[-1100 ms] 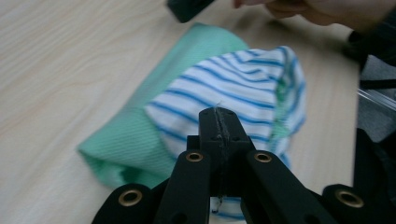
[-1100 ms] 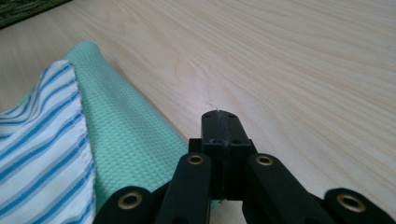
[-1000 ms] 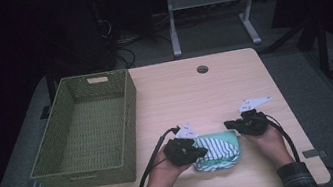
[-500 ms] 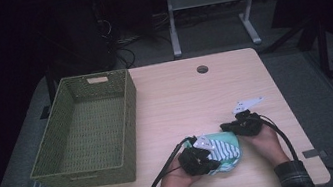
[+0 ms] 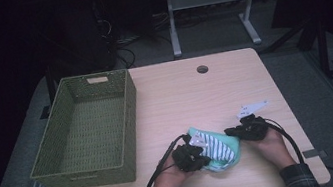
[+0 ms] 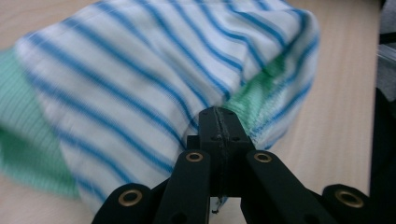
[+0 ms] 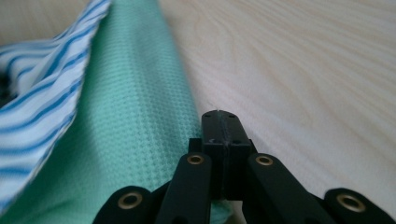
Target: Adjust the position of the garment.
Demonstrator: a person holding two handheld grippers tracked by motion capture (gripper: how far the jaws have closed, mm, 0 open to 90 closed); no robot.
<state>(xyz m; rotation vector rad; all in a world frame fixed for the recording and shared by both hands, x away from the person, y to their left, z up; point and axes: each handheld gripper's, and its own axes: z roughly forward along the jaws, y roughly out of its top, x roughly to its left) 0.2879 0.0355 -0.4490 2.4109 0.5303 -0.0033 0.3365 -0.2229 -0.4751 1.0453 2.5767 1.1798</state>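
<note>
Both tools are clamped on 1 cloth (image 5: pixel 216 147) — left tool (image 5: pixel 195 154) on its striped near-left edge, right tool (image 5: pixel 234 132) on its green right edge — near the counter (image 5: pixel 181 101) front.

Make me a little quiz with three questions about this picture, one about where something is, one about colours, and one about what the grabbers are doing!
1. Where is the basket?
A. left part of the table
B. right part of the table
C. on the floor

2. What colours are on the cloth?
A. red and yellow
B. green, with white and blue stripes
C. all black

3. How are the jaws of the left gripper?
A. wide open
B. shut on the cloth
C. shut on the basket

Right letters:
1 A, it stands left of the hands.
2 B, both gripper views show those colours.
3 B, the jaws meet with cloth pinched at them.
</note>
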